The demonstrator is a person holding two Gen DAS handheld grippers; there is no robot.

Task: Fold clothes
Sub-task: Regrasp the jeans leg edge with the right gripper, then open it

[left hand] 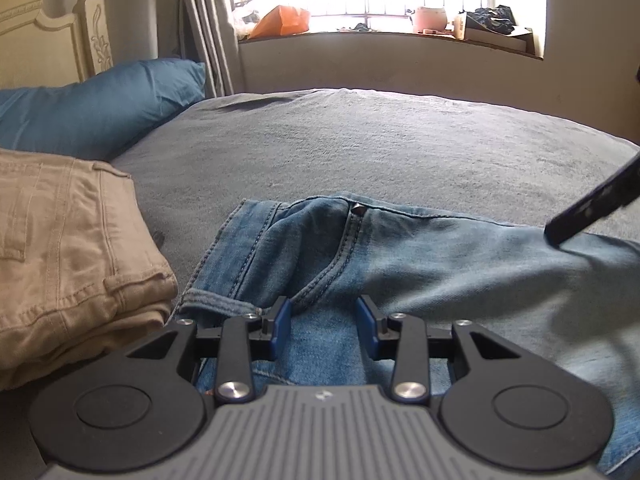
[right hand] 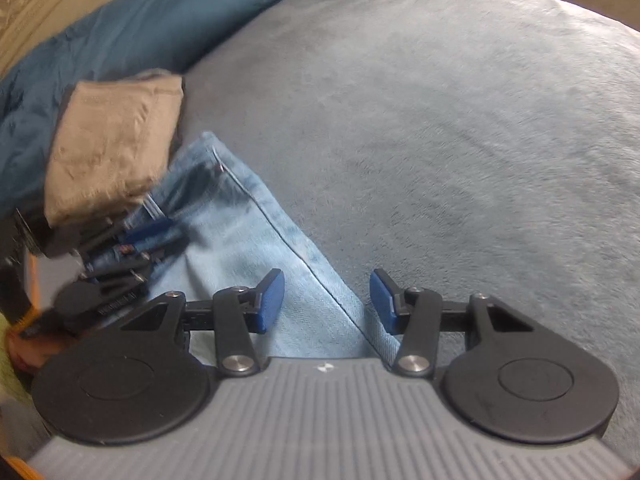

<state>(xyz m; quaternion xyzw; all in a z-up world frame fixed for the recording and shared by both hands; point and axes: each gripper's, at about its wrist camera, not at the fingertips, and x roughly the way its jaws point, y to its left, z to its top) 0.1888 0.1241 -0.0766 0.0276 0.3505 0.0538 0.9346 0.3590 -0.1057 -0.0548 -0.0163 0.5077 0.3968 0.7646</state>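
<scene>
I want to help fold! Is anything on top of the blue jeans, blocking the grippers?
No, nothing lies on the jeans. The left gripper and right gripper hover right over them, open. The folded tan trousers sit beside them.

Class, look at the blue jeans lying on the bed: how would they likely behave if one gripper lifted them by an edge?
The blue jeans would probably drape and sag, since the denim already lies creased and rumpled. The thick stitched seams suggest some heft. They seem unlikely to slide freely on the fuzzy grey blanket.

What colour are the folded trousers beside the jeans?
Beige, or light tan: the folded trousers show best in the left wrist view, left of the jeans.
</scene>
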